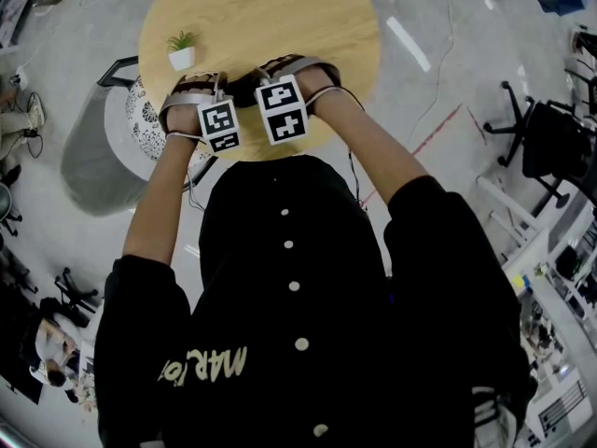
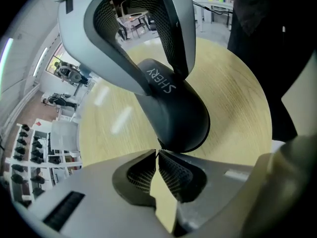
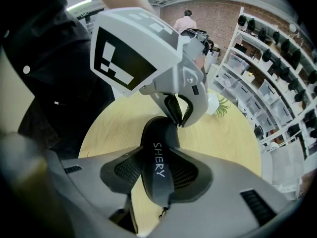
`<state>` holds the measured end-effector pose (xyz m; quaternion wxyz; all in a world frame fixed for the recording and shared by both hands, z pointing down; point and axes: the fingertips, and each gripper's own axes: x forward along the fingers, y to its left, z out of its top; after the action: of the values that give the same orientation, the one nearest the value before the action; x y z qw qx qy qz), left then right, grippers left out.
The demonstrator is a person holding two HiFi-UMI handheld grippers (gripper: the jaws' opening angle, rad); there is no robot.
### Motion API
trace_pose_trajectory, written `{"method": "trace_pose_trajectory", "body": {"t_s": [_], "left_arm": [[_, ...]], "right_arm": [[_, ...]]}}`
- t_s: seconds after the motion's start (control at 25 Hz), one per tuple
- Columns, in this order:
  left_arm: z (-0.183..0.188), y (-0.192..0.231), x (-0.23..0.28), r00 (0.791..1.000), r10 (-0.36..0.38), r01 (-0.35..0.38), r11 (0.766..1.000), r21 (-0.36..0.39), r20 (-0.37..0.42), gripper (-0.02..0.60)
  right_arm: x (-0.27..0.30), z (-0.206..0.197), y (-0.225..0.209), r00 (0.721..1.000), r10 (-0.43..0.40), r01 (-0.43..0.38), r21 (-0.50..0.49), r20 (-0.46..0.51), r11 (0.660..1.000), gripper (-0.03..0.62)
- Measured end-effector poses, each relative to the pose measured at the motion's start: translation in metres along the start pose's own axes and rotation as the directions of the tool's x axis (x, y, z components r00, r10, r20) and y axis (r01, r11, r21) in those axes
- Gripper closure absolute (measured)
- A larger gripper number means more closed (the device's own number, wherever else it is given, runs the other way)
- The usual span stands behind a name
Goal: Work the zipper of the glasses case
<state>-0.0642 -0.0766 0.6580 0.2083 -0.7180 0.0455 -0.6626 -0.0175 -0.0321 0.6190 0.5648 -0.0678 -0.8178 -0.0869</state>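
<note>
The right claw (image 3: 159, 178) pinches the dark glasses case (image 3: 156, 148) across its middle, over the round wooden desk (image 3: 223, 133). The left claw (image 2: 158, 155) is pressed together right at the case's rounded end — whatever it nips there is too small to tell.

The glasses case (image 3: 157, 170) has a dark, smooth, leather-like skin with a soft sheen and pale printed lettering. The fingers (image 3: 237, 187) are smooth matt grey plastic, their pads (image 3: 126, 170) black with a fine dimpled grid. The table (image 1: 280, 17) is pale wood, its grain plain to see, faintly glossy. The grey floor (image 1: 438, 26) shines like polished concrete.
</note>
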Motion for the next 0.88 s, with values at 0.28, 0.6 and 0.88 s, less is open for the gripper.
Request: {"method": "trace_pose_trajectory", "body": {"t_s": [0.28,0.6,0.88], "left_arm": [[0.002,0.003,0.000,1.000,0.002,-0.002,0.997,0.080,0.006,0.563],[-0.006,0.000,-0.009,1.000,-0.019,0.021,0.995,-0.097,0.015,0.472],[-0.017,0.000,-0.031,0.997,0.078,-0.074,0.981,-0.181,0.015,0.564]], "right_arm": [[0.000,0.000,0.000,1.000,0.003,-0.003,0.007,0.003,1.000,0.433],[-0.006,-0.001,-0.002,0.999,-0.023,0.019,0.087,0.049,0.996,0.428],[-0.008,-0.001,-0.001,0.998,-0.041,0.032,0.165,0.049,0.986,0.425]]}}
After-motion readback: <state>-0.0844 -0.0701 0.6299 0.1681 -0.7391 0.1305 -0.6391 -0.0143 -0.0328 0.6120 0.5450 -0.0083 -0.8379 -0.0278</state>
